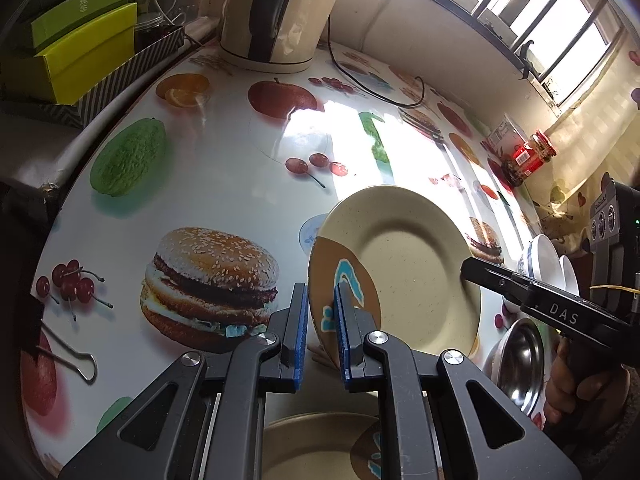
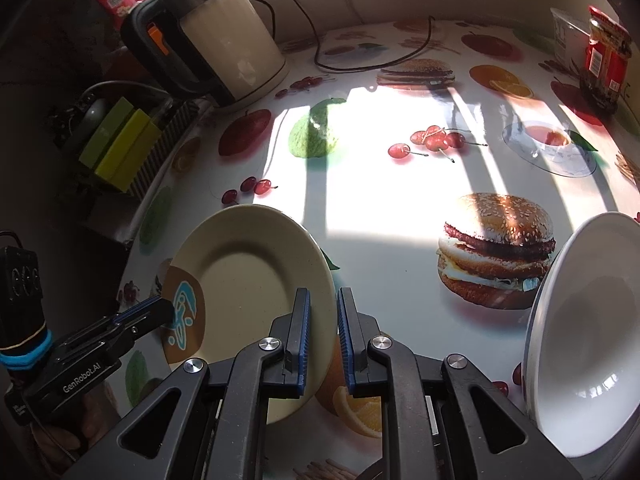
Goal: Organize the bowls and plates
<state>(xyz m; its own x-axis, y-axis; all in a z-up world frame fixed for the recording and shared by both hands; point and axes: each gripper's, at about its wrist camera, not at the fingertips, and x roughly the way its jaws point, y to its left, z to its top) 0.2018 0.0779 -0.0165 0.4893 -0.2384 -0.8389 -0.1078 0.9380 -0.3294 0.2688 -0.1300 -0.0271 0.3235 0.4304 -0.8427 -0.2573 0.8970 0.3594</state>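
Note:
A beige plate [image 1: 404, 264] with a brown and blue patch is held tilted above the table; it also shows in the right wrist view [image 2: 248, 280]. My left gripper [image 1: 322, 312] is shut on its patterned rim. My right gripper [image 2: 323, 320] is shut on the opposite rim, and shows in the left wrist view [image 1: 470, 270]. A second beige plate [image 1: 316, 444] lies below the left gripper. A white bowl [image 2: 588, 328] sits at the right. A steel bowl [image 1: 520, 356] and white bowls [image 1: 546, 256] sit at the right in the left wrist view.
A cream kettle [image 1: 280, 12] with its cord stands at the back of the food-print table [image 1: 224, 160]. Green boxes [image 1: 84, 44] sit at the back left. A red jar [image 1: 534, 154] stands by the window wall. A binder clip [image 1: 76, 356] lies at the left.

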